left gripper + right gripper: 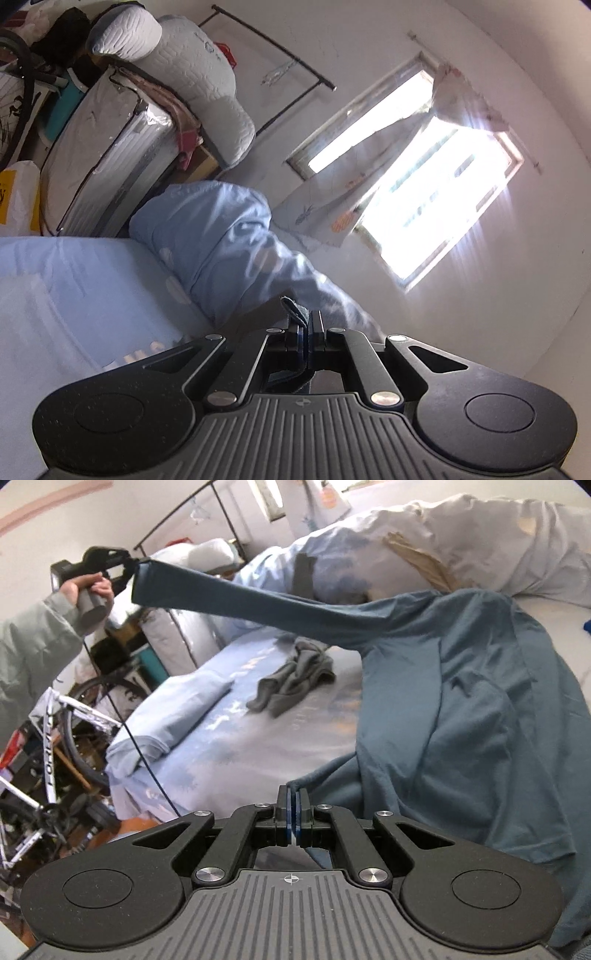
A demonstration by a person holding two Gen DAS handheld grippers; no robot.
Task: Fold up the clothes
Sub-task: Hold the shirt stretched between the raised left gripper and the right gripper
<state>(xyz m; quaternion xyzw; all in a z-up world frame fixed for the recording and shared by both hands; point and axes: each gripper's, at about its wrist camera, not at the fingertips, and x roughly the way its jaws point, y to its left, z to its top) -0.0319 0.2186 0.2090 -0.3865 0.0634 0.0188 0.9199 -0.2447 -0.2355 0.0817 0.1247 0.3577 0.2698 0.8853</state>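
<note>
A teal-blue long-sleeved shirt (472, 709) lies spread over the right part of the bed. My left gripper (129, 566), held high at the upper left of the right wrist view, is shut on the cuff of one sleeve (236, 602), which stretches taut through the air. In the left wrist view the same gripper (308, 321) shows a strip of blue cloth (293, 308) pinched between its shut jaws. My right gripper (293, 797) is shut on the shirt's lower hem edge near the front of the bed.
A crumpled grey garment (295, 675) lies mid-bed on the light blue sheet (229, 746). A bunched duvet (461, 542) lies along the far side. A bicycle (55, 716) and clutter stand off the bed's left edge. A person's hand (88, 589) holds the left gripper. A bright window (424, 192) faces the left wrist camera.
</note>
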